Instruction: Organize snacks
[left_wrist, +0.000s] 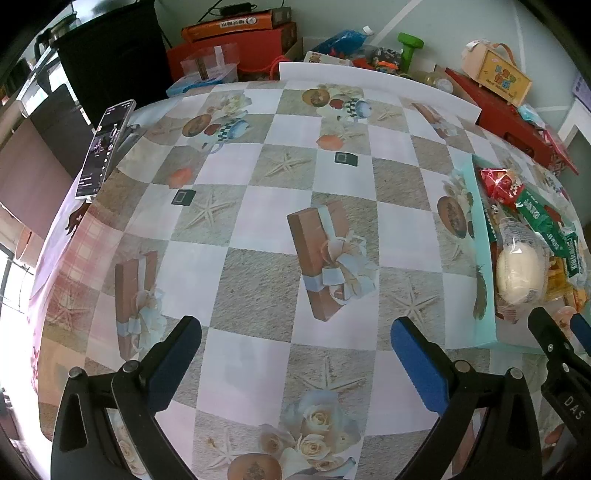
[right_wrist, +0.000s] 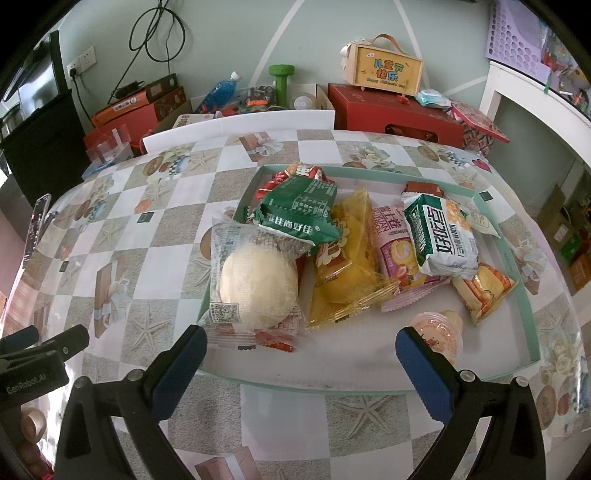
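Note:
A shallow teal-rimmed tray (right_wrist: 524, 295) holds several snacks: a round white bun in clear wrap (right_wrist: 258, 284), a green packet (right_wrist: 299, 210), a yellow packet (right_wrist: 347, 266), a pink packet (right_wrist: 395, 247), a green-and-white packet (right_wrist: 443, 236), an orange packet (right_wrist: 484, 288) and a small jelly cup (right_wrist: 439, 332). My right gripper (right_wrist: 301, 365) is open and empty, just in front of the tray's near rim. My left gripper (left_wrist: 295, 354) is open and empty over the bare tablecloth, left of the tray (left_wrist: 484, 280). The bun (left_wrist: 517, 273) shows at the right of the left wrist view.
A phone on a stand (left_wrist: 105, 147) is at the table's left edge. A white board (right_wrist: 236, 125) runs along the back edge. Behind it are red boxes (right_wrist: 395, 110), a wooden gift box (right_wrist: 384, 66), a green dumbbell (right_wrist: 282, 83) and a black bin (left_wrist: 110, 55).

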